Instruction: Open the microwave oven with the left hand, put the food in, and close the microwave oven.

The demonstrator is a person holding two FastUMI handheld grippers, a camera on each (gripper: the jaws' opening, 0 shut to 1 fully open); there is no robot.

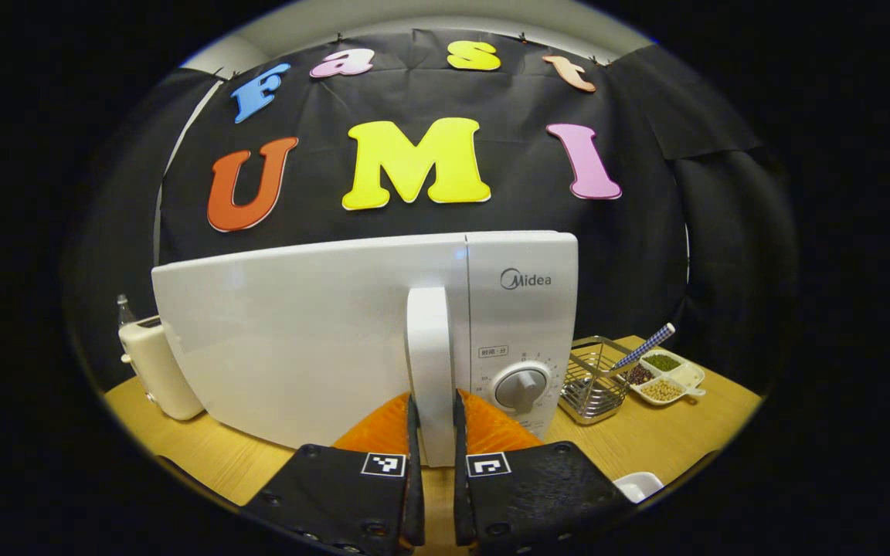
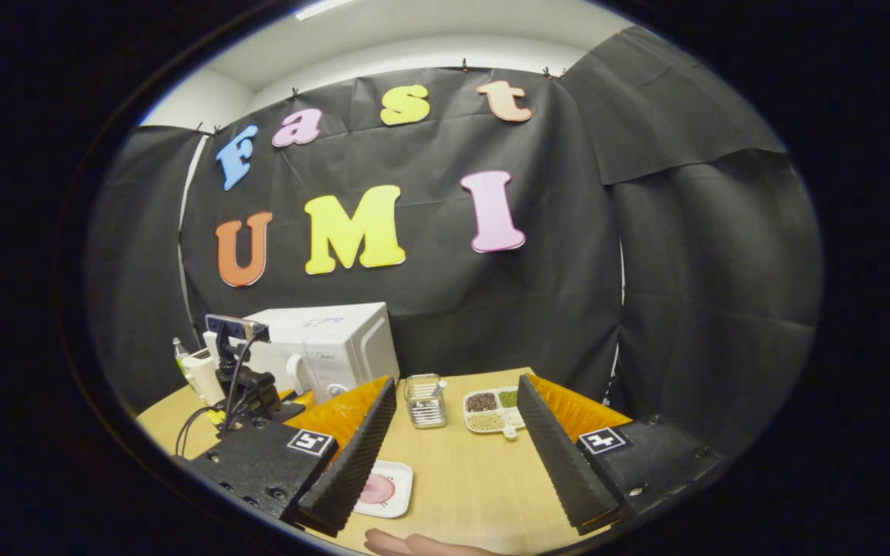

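In the left gripper view, the left gripper [image 1: 436, 463] was clamped on the microwave's upright door handle [image 1: 429, 363], a finger pressed to each side of it. The white microwave [image 1: 337, 332] stood on the wooden counter [image 1: 646, 440] with its door shut and its round dial [image 1: 521, 388] just at 3 o'clock of the handle.

At 3 o'clock of the microwave sat a wire basket [image 1: 593, 382] with a checked-handled utensil [image 1: 646, 346] leaning out toward 2 o'clock. Touching or just beside it — I could not tell which — lay a white divided dish [image 1: 665, 378]: green grains in the far compartment, dark red ones nearest the basket, pale beans in the near one, and a fourth compartment whose contents I could not make out. A small white appliance [image 1: 155, 367] stood at 9 o'clock of the microwave.

In the right gripper view, the right gripper [image 2: 456, 455] hung over the counter with its fingers wide apart, holding nothing. Beside its left finger, at 7 o'clock of centre, a white plate [image 2: 387, 488] carried a pink round piece of food [image 2: 377, 489], well apart from the microwave at 10 o'clock. The basket and divided dish lay between the fingers, farther off. The left gripper showed at 9 o'clock, against the microwave front.
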